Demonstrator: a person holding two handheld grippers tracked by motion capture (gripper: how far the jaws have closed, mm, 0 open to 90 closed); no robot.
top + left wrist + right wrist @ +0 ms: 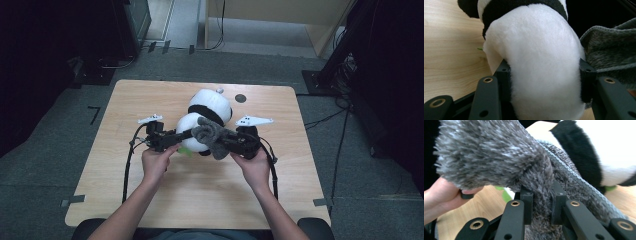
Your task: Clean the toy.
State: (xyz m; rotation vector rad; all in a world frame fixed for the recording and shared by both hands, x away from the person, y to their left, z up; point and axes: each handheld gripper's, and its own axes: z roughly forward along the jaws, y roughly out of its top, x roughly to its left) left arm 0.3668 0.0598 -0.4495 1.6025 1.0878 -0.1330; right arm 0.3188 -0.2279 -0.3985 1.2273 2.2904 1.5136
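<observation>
The panda toy (207, 120) lay mid-table (150, 200), its white rump pinched between the left gripper's (544, 75) 2 jaws. The grey cloth (499, 162) hung bunched beside it, clamped in the right gripper (541, 205). Both looked light, soft and squashy; thick folds or the toy's narrow end seemed the safest holds.

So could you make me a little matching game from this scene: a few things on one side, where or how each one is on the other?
Things:
1. panda plush toy
2. grey fuzzy cloth
3. dark round spot
4. table

States:
A. pinched in the right gripper
B. light wood, bearing everything
C. on the tabletop beyond the toy
D. white part squeezed by the left gripper

Pairs: 1-D, 2-A, 3-C, 4-B
</observation>
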